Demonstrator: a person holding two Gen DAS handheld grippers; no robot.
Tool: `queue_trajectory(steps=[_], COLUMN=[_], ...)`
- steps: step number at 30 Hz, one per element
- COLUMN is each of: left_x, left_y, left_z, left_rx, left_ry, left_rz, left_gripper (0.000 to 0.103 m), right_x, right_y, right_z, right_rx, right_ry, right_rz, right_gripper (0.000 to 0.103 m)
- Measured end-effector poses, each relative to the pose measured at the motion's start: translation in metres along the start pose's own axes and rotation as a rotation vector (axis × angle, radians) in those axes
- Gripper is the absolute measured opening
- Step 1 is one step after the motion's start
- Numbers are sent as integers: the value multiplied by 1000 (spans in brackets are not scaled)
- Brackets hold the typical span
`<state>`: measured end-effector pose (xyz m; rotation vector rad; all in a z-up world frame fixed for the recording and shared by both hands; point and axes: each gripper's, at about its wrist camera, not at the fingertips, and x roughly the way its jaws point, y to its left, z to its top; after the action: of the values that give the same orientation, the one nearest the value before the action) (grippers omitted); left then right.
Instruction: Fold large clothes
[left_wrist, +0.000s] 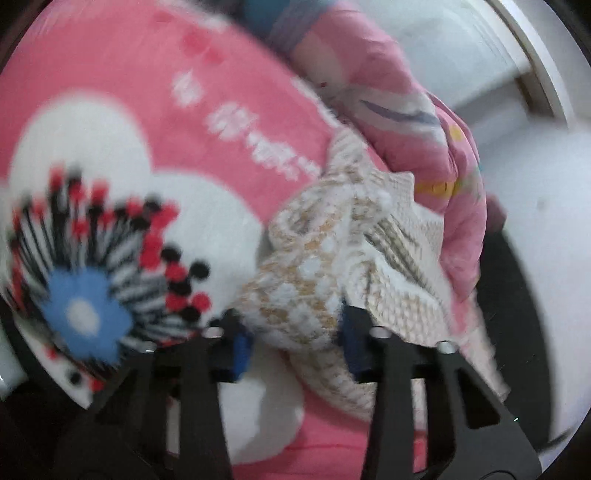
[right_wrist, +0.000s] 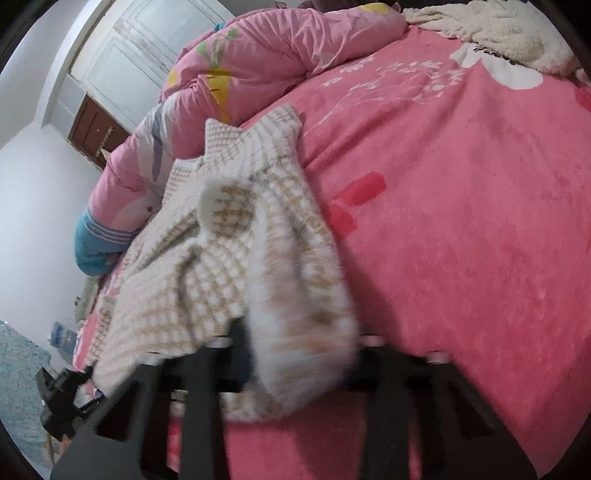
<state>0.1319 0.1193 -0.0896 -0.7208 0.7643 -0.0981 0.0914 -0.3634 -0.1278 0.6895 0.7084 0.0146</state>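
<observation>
Barely begun: both the left claw (left_wrist: 291, 332) and right claw (right_wrist: 295, 354) pinch the checked knit garment (right_wrist: 236, 258) (crumpled, unfolded) over the bed (right_wrist: 461, 221).

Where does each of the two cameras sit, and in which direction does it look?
Left wrist: on the left gripper, looking along its black fingers over the pink blanket with its flower print; the knitted garment sits between the fingers.
Right wrist: on the right gripper, looking across the bed to the pink quilt and a white door; its fingers grip the garment too.
Shared: the knitted garment, pink blanket and quilt.
</observation>
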Motion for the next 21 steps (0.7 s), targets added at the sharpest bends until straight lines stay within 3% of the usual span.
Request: queue_trajectory(steps=[1,4,7,10,14,16,17,18,20,21], left_x=[-9,-40,-62,-90,-104,-85,-77,-70,-71,-78], left_y=[-12,-48,-66,-61,-33,-17,-7,3,18,24], left_z=[1,-2,-4,-6,-16,-20,-21,-19,-15,-9], left_rx=[86,324,432,458,444,416,395,367,349,349], left_ry=[-24,-96,-126,-114,-27,48,81,101,78,41], left_rz=[15,44,38,-10,-36,-22,-8,33,79,90], left_gripper=[19,16,15,15,18,33,36,43,50,54], right_x=[-7,-35,-58,-87,-102,-88,-79,-65,-67,-79], right_y=[7,34,45,43,18,1,-9,-25,-41,-47], right_z=[2,8,7,-4,-33,-42,-46,-50,-50,-47], right_rx=[-28,-117,-140,-141,-97,-66,-43,-13,44,73], right_ry=[-21,-62,-77,-78,-11,58,103,194,227,210], right_rz=[-4,-17,-5,11,39,11,-17,-70,-33,-9], right_gripper=[12,9,9,9,11,20,30,37,37,43])
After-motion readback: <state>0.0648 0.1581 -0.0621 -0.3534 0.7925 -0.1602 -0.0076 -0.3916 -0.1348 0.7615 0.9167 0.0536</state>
